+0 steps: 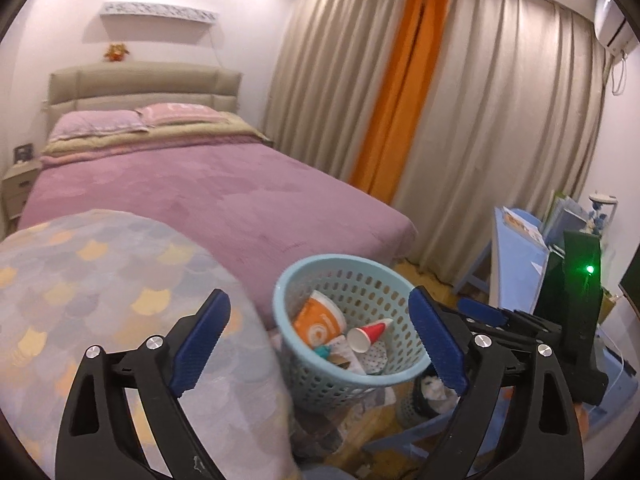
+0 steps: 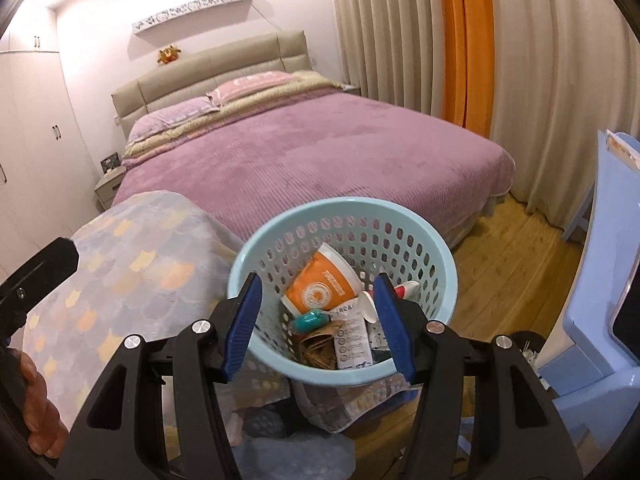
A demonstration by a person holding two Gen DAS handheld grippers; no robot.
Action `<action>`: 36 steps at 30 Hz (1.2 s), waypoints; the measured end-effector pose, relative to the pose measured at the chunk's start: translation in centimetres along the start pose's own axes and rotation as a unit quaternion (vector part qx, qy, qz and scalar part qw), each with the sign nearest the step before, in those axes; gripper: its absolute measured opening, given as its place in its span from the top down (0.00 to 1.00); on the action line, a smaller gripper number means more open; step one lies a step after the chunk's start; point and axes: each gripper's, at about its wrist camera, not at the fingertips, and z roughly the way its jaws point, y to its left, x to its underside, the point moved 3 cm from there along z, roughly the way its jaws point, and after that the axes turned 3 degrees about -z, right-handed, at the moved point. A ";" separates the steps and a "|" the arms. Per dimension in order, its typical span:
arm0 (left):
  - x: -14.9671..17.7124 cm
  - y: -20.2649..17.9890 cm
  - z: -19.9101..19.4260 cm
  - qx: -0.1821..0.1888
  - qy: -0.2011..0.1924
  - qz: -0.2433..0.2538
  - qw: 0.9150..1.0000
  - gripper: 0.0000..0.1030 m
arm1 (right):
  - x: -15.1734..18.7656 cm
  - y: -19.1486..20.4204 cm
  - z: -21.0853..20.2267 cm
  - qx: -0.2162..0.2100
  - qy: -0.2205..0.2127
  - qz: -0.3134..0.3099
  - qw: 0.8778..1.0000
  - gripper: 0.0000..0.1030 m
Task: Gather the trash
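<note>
Left claw [image 1: 320, 340]: blue pads spread wide, nothing between them.
Right claw [image 2: 316, 324]: pads apart, empty, hovering over the basket's near rim.
Pale blue perforated plastic basket [image 2: 436, 248]: at 12 o'clock from both claws, beside the purple-covered bed [image 2: 320, 152].
Done: orange paper bowl [image 2: 320, 284], red-and-white paper cup [image 1: 370, 334], wrappers already inside.
Left: crumpled white tissue [image 1: 434, 390] at 4 o'clock below the basket, possibly more; hard to tell.

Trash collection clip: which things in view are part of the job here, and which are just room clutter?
Part of the job:
- light blue basket
- orange cup, red-and-white paper cup, teal wrapper and printed packet inside it
- left gripper and right gripper, both empty

Just lying about:
- bed
- patterned blanket
- blue chair
- curtains
</note>
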 end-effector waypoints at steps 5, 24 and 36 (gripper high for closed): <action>0.7 0.7 -2.9 -0.039 -0.029 0.009 0.999 0.13 | 0.7 1.2 -1.4 0.000 -0.021 -0.004 1.000 0.47; 2.3 1.8 -7.7 -0.130 -0.065 0.016 0.989 0.11 | 2.3 3.5 -5.3 0.023 -0.076 -0.007 0.997 0.47; 2.4 1.6 -8.4 -0.134 -0.073 0.017 0.988 0.08 | 2.4 4.2 -5.7 0.044 -0.079 -0.021 0.996 0.47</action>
